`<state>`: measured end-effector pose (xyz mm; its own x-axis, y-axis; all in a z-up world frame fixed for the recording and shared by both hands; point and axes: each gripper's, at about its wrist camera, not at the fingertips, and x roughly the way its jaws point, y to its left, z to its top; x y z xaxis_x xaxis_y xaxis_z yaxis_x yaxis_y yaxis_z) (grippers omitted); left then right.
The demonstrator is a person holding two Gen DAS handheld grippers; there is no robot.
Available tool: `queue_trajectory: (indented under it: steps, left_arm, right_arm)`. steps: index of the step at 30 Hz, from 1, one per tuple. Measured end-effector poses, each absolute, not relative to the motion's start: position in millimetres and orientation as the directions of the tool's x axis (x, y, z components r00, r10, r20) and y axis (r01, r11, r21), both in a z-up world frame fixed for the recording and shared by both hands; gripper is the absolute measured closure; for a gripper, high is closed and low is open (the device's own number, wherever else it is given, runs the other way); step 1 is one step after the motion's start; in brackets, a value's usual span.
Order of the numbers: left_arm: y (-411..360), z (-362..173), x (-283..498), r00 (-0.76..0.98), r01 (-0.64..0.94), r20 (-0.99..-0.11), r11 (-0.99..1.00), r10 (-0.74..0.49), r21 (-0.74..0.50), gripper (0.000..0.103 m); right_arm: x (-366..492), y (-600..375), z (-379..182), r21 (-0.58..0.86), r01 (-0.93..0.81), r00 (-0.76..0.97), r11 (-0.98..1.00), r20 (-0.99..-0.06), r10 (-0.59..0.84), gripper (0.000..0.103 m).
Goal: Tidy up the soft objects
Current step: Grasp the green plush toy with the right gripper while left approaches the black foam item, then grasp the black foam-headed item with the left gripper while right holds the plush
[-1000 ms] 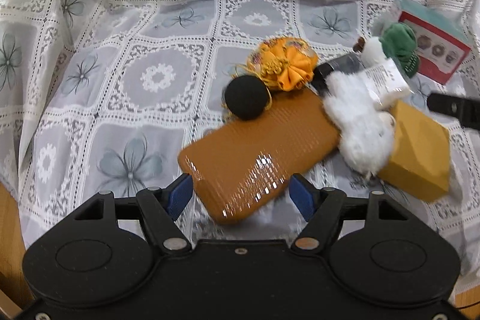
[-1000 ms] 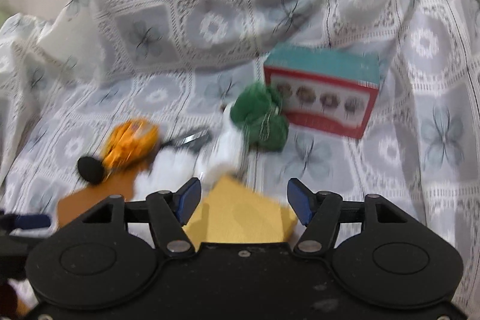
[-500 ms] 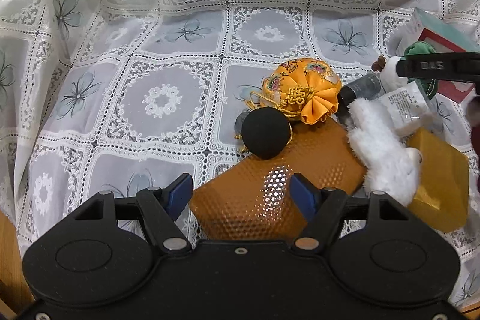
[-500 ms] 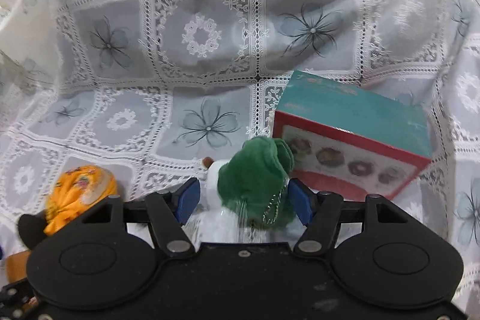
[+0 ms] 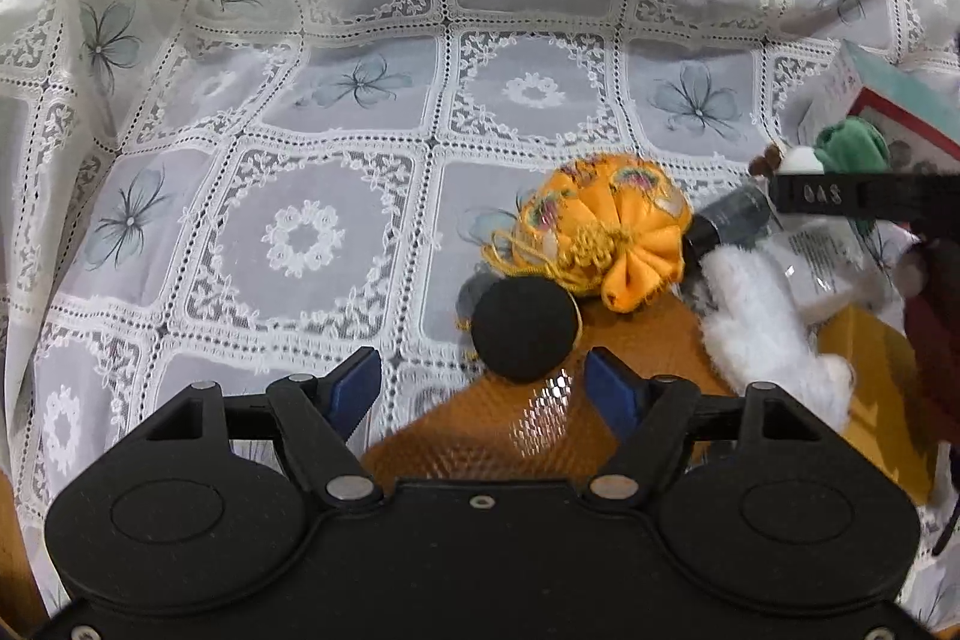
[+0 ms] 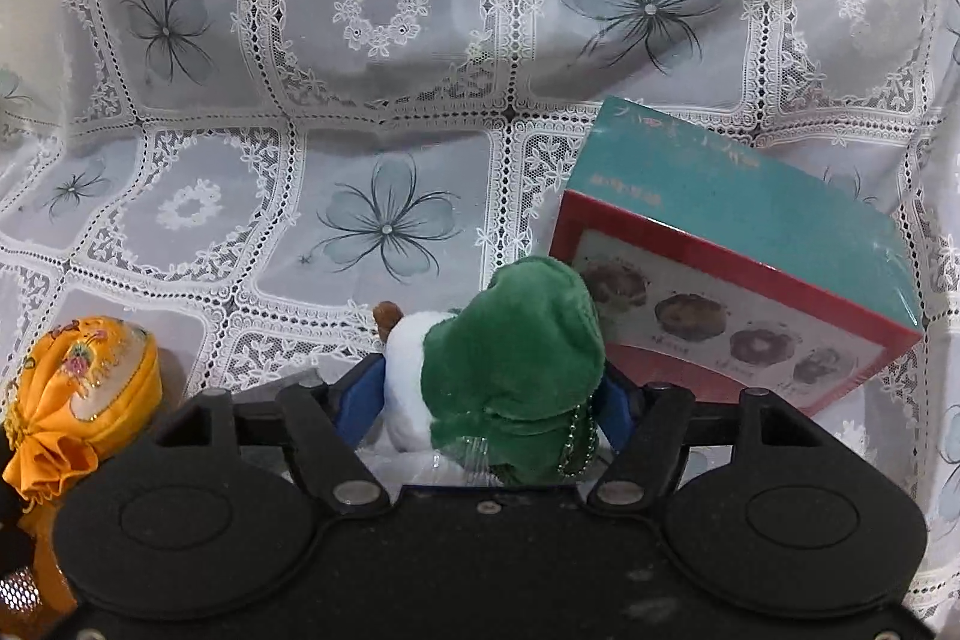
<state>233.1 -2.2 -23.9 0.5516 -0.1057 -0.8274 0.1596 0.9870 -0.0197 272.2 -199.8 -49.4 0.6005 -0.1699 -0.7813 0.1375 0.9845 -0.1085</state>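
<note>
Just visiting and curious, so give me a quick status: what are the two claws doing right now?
Left gripper open, black ball just ahead of its jaws. Right gripper open around green-and-white plush, not clamped. Snack box close beside the plush.

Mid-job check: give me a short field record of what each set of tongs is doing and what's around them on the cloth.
left tongs: open, empty, just short of the black ball
right tongs: open, straddling the green plush; contact unclear
beside ball: orange satin pouch
under ball: orange mesh pad
right of pouch: white fluffy toy, yellow block
behind plush: teal and red box
surface: lace tablecloth
</note>
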Motion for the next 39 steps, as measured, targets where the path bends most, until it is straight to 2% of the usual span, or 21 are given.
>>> queue_trajectory:
  steps: [12,22,27,35,39]
  left_arm:
    - [37.7,-18.9,258.7,0.577,0.017,-0.817,1.000,-0.012,-0.002,0.032]
    - [53.5,-19.5,253.2,0.556,-0.030,-0.830,0.997,-0.045,-0.075,0.032]
    - [53.1,-21.7,251.5,0.549,-0.059,-0.835,0.995,-0.031,-0.075,0.028]
    - [59.6,-24.9,266.4,0.503,-0.209,-0.862,0.959,-0.065,-0.194,0.028]
    - [65.5,-18.3,267.7,0.508,-0.282,-0.861,0.936,-0.040,-0.210,0.028]
  right_arm:
    - [259.7,-223.1,-41.0,-0.034,0.197,0.596,0.980,-0.789,-0.147,0.038]
    - [238.1,-238.2,-21.4,0.017,0.238,0.632,0.971,-0.762,-0.141,0.038]
    - [226.2,-245.1,-10.3,0.046,0.256,0.651,0.966,-0.747,-0.137,0.038]
    - [211.7,-245.1,-2.6,0.059,0.250,0.664,0.966,-0.737,-0.127,0.038]
    - [208.1,-247.9,-0.3,0.072,0.254,0.673,0.965,-0.729,-0.122,0.038]
